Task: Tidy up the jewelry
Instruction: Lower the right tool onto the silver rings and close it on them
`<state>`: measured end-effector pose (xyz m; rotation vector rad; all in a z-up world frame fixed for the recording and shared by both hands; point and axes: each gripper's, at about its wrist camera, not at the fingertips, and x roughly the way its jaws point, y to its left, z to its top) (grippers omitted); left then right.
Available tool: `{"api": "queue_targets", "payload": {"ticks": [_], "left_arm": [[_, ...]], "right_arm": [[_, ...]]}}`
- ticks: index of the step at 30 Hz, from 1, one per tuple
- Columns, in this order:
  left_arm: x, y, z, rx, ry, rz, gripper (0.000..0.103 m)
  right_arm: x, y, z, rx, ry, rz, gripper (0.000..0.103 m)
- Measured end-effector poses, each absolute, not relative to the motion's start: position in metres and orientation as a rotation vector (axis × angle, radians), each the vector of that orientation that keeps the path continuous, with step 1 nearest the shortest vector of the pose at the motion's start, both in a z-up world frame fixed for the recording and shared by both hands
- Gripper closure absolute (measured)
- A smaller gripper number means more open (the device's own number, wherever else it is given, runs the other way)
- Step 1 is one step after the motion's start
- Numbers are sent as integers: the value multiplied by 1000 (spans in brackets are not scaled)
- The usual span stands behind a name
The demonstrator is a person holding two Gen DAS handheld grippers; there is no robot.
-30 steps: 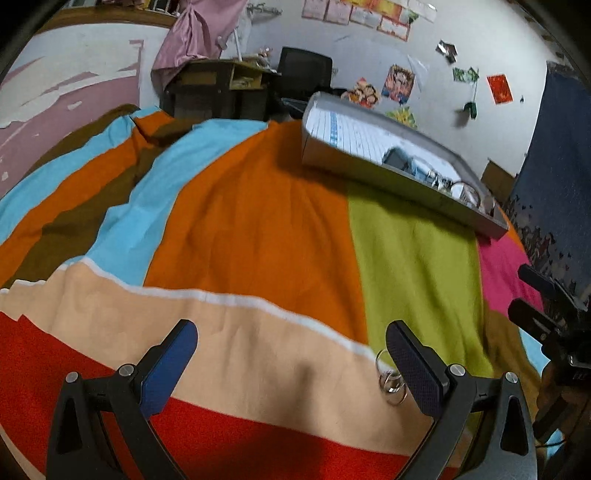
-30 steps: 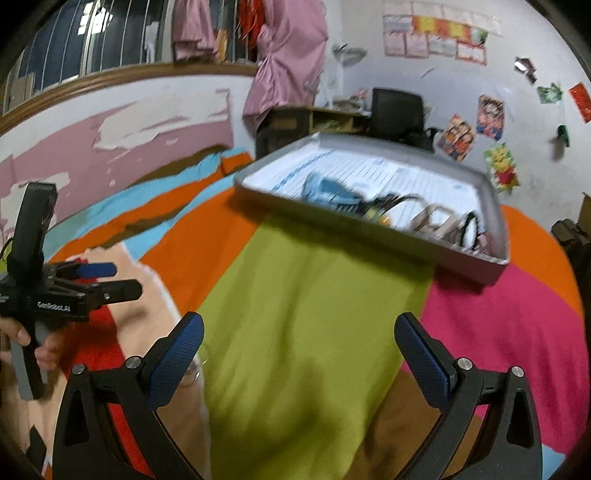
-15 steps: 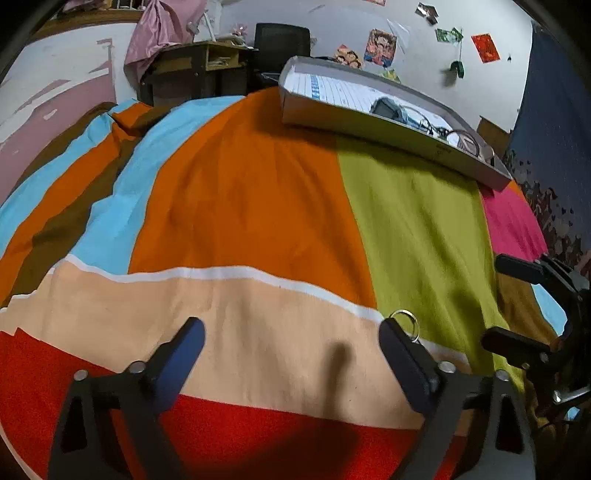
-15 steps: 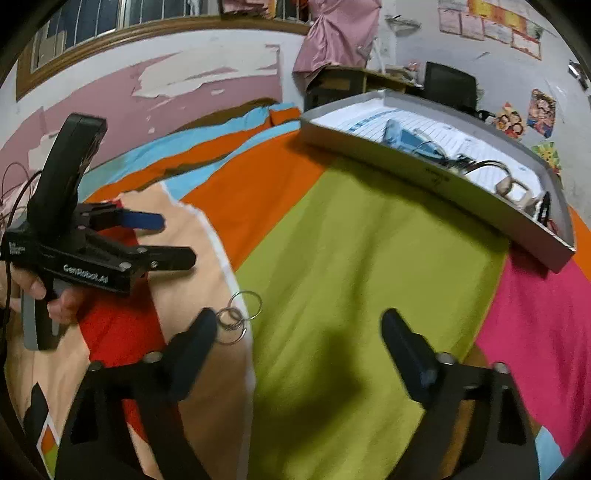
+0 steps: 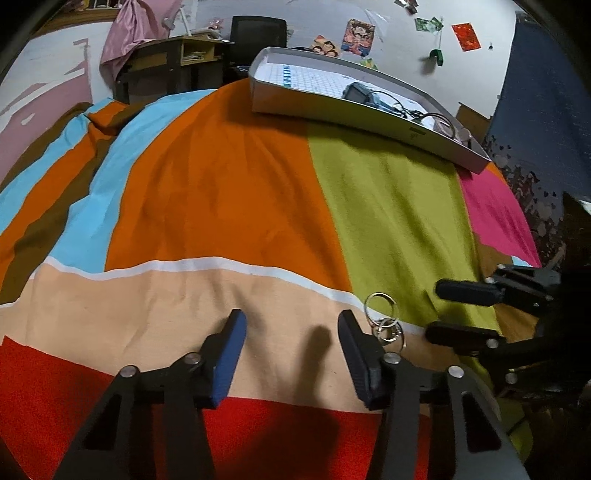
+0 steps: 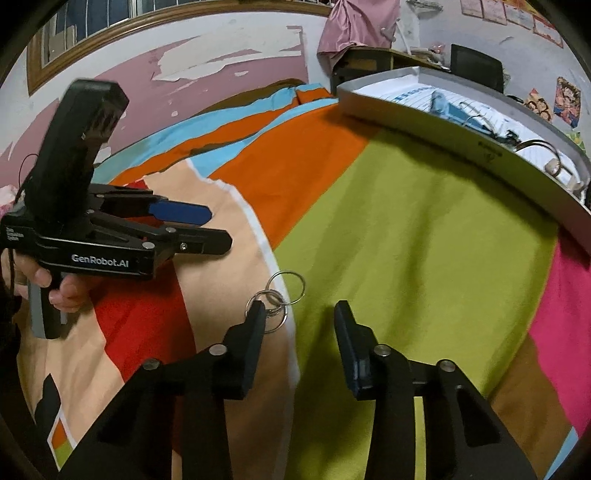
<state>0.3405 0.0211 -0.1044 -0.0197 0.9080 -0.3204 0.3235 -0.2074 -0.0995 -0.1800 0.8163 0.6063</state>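
A cluster of linked silver rings (image 5: pixel 382 318) lies on the striped bedspread where the peach and green bands meet. My left gripper (image 5: pixel 291 326) stands open over the peach band, its right finger just left of the rings, nothing between the fingers. In the right wrist view the silver rings (image 6: pixel 281 295) sit at the tip of the left finger of my right gripper (image 6: pixel 300 313), which is open and empty. A grey tray (image 5: pixel 369 110) holding several pieces of jewelry rests at the far end of the bed; the tray (image 6: pixel 461 136) shows at upper right.
The right gripper (image 5: pixel 463 310) reaches in from the right of the rings. A hand (image 6: pixel 55 284) holds the left gripper (image 6: pixel 216 227) at the left. A wooden desk (image 5: pixel 177 59) and a black chair (image 5: pixel 258 29) stand beyond the bed.
Both grippers have closed in on the rings from either side, and both pairs of fingers stand narrower than before. The right gripper has swung left towards the rings.
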Motion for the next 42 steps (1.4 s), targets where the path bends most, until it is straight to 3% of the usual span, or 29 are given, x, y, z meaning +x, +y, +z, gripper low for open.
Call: {"api": "queue_targets", "payload": {"ticks": [7,23,26,33,42], "left_arm": [[337,17,-106,-23,918,-361,64],[330,16,-105,-61,941,-432,64],[329,11,-107,-53,956,-456,64],[331,11,-112,-64,970,-467,64],[331,9,-112,-60,973,-472,64]], "right_arm": [[328,-197,-110,-193,859,626,80],[326,-188,-112,-205,878,682,81],[330,-188,-120,-203,907,672,87],[337,-191,-127,-183,924,635,88],[340,-180,-133,-213,958,612,102]]}}
